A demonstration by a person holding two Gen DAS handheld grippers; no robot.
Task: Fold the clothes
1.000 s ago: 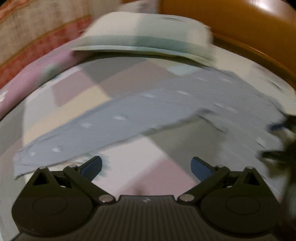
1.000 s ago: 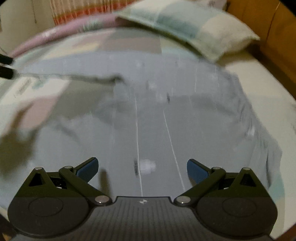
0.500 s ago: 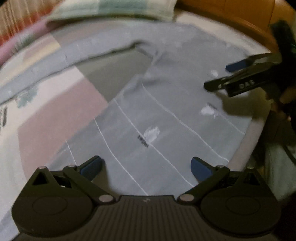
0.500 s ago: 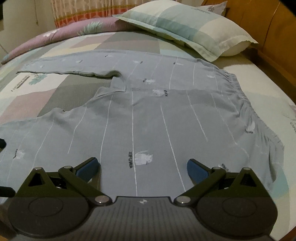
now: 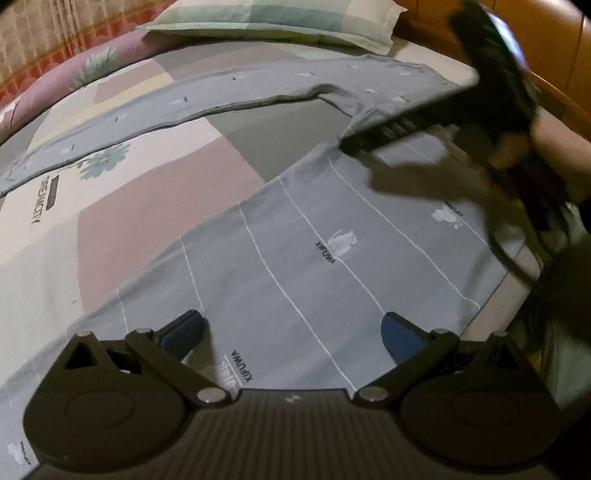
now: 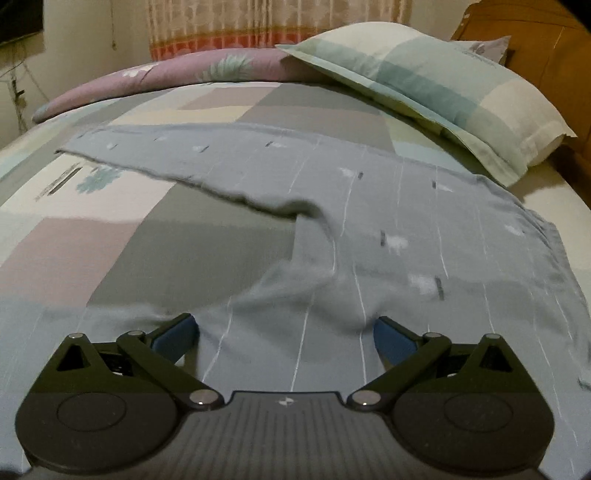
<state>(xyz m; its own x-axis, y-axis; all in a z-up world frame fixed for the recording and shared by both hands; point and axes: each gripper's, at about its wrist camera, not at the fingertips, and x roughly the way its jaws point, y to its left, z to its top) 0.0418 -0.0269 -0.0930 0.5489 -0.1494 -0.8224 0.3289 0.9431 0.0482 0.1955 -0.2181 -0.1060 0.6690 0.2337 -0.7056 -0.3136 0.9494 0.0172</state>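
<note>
Grey-blue pyjama trousers (image 5: 332, 236) with thin white stripes and small prints lie spread on the bed, legs apart in a V. My left gripper (image 5: 291, 330) hovers open over the near leg, nothing between its blue pads. My right gripper (image 6: 284, 330) is open and low over the trousers (image 6: 406, 221) near the crotch, where the cloth bunches between its fingers. In the left wrist view the right gripper (image 5: 354, 142) reaches in from the right, held by a hand (image 5: 554, 147), its tip at the crotch edge.
A patchwork bedsheet (image 5: 110, 206) covers the bed. A checked pillow (image 6: 424, 85) lies at the head, beside a wooden headboard (image 6: 554, 62). A rolled mauve quilt (image 6: 166, 77) runs along the far side, with a curtain (image 6: 258, 22) behind.
Both grippers have dropped closer to the trousers. The right gripper moved forward to the crotch, and the cloth there now wrinkles between its fingers. The left one shifted along the near leg.
</note>
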